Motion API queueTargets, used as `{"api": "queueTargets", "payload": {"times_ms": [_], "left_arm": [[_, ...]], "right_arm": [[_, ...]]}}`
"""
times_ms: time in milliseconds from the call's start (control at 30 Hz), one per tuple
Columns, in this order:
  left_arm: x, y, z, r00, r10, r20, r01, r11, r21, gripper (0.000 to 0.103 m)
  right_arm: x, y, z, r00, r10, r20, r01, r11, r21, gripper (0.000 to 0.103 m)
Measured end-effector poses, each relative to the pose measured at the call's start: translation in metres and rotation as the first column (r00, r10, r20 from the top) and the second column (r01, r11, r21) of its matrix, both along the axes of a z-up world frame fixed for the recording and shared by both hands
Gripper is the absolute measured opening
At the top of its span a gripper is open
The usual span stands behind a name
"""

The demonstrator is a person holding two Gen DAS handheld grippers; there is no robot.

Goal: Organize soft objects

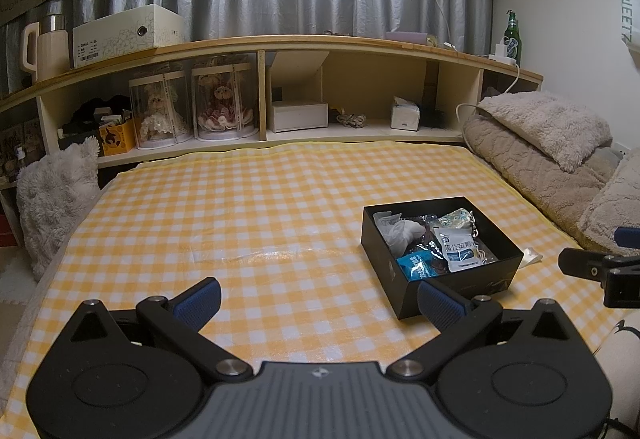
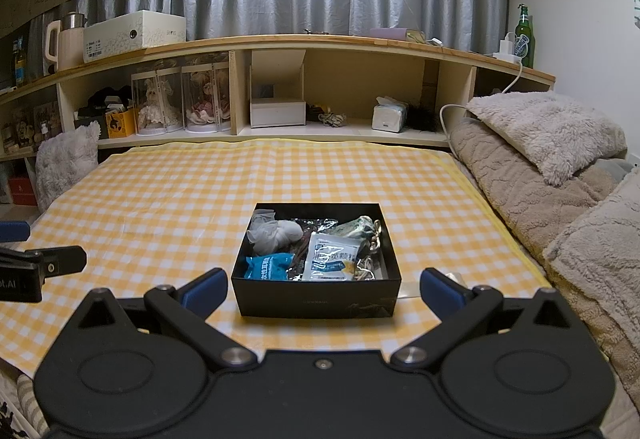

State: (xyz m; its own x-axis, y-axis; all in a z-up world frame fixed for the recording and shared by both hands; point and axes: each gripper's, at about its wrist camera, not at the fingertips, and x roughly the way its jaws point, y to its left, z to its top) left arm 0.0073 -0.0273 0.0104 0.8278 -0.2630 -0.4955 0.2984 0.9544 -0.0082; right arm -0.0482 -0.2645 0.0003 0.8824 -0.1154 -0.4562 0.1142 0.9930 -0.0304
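Note:
A black open box [image 2: 316,303] stands on the yellow checked cloth [image 2: 160,199], also in the left wrist view [image 1: 460,289]. Inside lie a white crumpled cloth [image 2: 276,233], a blue packet [image 2: 266,267], a white-and-blue sachet [image 2: 330,259] and a greenish pouch [image 2: 356,227]. My right gripper [image 2: 320,293] is open and empty, its fingers either side of the box's near wall. My left gripper [image 1: 318,301] is open and empty, to the left of the box over bare cloth.
A wooden shelf unit [image 1: 260,87] runs along the back with doll cases [image 1: 192,103], boxes and a tissue pack. Beige blankets and fluffy pillows [image 2: 552,135] pile up at the right. A fluffy grey pillow [image 1: 52,199] sits at the left edge.

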Motion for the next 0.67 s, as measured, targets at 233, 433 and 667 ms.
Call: {"api": "queueTargets", "payload": {"times_ms": [233,433,667], "left_arm": [[0.0000,0.0004,0.0003,1.000,0.001,0.002,-0.001,1.000,0.000,0.103],[0.0000,0.0009,0.0001,1.000,0.002,0.000,-0.002,1.000,-0.001,0.103],[0.0012,0.0044,0.0002,1.000,0.005,-0.001,-0.005,1.000,-0.002,0.103]], "right_arm": [[0.0002,-0.0001,-0.0004,1.000,-0.001,0.001,0.001,1.000,0.001,0.103],[0.0000,0.0000,-0.0007,1.000,-0.003,0.001,0.003,1.000,0.003,0.103],[-0.0009,0.0014,-0.0017,1.000,-0.004,0.000,0.004,1.000,0.003,0.103]]}}
